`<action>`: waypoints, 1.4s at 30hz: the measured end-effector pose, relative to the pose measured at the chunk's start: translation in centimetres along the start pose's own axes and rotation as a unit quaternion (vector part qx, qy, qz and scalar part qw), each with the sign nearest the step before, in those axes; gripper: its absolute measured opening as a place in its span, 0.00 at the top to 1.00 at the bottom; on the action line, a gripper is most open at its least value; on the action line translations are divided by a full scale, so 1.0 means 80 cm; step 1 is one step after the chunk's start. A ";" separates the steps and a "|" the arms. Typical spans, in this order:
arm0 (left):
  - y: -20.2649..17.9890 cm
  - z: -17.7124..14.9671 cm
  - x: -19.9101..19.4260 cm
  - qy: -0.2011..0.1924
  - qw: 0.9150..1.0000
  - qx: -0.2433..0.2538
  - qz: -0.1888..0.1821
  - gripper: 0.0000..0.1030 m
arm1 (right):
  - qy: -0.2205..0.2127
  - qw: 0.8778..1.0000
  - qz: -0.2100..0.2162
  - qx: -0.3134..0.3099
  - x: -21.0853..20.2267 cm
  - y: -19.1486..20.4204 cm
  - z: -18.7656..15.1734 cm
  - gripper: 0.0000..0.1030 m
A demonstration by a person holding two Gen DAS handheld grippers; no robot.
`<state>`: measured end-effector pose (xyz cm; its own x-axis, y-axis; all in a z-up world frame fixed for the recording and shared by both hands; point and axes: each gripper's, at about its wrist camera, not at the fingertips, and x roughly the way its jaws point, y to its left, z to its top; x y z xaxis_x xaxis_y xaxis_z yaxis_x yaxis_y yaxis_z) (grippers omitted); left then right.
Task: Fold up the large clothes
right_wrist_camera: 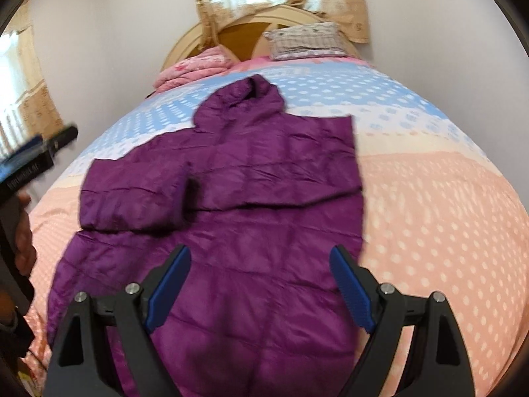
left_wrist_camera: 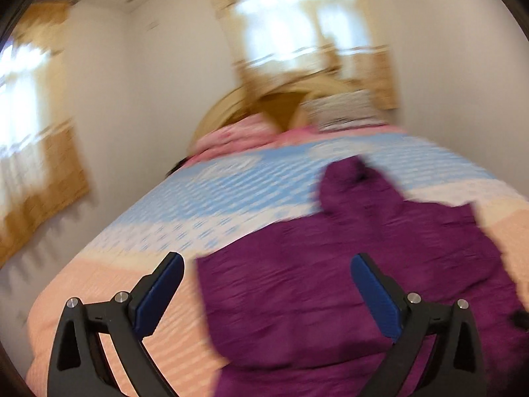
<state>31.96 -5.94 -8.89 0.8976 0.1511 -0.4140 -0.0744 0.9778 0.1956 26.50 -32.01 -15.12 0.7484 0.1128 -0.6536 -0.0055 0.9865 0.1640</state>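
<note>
A purple hooded puffer jacket (right_wrist_camera: 251, 198) lies flat on the bed, its hood (right_wrist_camera: 254, 96) pointing at the headboard. One sleeve (right_wrist_camera: 132, 195) lies folded across its left side, and its right side ends in a straight edge. My right gripper (right_wrist_camera: 260, 251) hovers open over the jacket's lower half with nothing between its fingers. In the blurred left wrist view the jacket (left_wrist_camera: 330, 281) fills the lower right. My left gripper (left_wrist_camera: 267, 259) stands wide open over the jacket's left edge, empty. A hand (right_wrist_camera: 23, 231) holds that gripper at the left border of the right wrist view.
The bedspread (right_wrist_camera: 429, 205) is dotted, blue at the far end and peach at the near end. A folded pink blanket (right_wrist_camera: 195, 69) and a checked pillow (right_wrist_camera: 307, 41) lie by the wooden headboard (right_wrist_camera: 244, 29). Curtained windows stand behind the bed and on the left wall.
</note>
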 end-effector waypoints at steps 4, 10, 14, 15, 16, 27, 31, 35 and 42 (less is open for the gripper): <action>0.048 -0.052 0.058 0.082 0.993 -0.018 0.089 0.02 | 0.023 0.999 0.042 -0.010 0.030 0.034 0.024 0.09; 0.093 -0.112 0.122 0.183 0.970 -0.062 0.147 0.02 | 0.081 0.995 0.063 -0.009 0.110 0.073 0.050 0.17; 0.093 -0.125 0.140 0.213 0.964 -0.061 0.149 0.02 | 0.120 0.990 0.064 -0.018 0.150 0.085 0.049 0.84; 0.096 -0.127 0.142 0.216 0.963 -0.066 0.146 0.02 | 0.110 0.992 0.062 -0.014 0.146 0.083 0.051 0.87; 0.100 -0.129 0.144 0.220 0.962 -0.074 0.142 0.02 | 0.098 0.993 0.064 -0.007 0.137 0.078 0.054 0.89; 0.094 -0.130 0.143 0.221 0.963 -0.068 0.141 0.02 | 0.012 0.999 0.011 0.028 0.039 0.003 0.060 0.90; 0.093 -0.129 0.143 0.220 0.963 -0.061 0.145 0.02 | 0.016 0.998 -0.027 0.046 0.034 -0.022 0.036 0.90; 0.086 -0.128 0.142 0.217 0.963 -0.042 0.155 0.02 | 0.020 0.993 -0.082 0.086 0.041 -0.062 0.021 0.90; 0.090 -0.125 0.135 0.213 0.965 -0.040 0.144 0.02 | 0.038 0.988 -0.085 0.127 0.059 -0.097 0.016 0.70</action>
<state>36.80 4.16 -20.85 0.5753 0.4476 -0.6846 -0.3421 0.8919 0.2957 30.95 -39.27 -18.56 0.6726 -0.0335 -0.7392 0.2891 0.9314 0.2210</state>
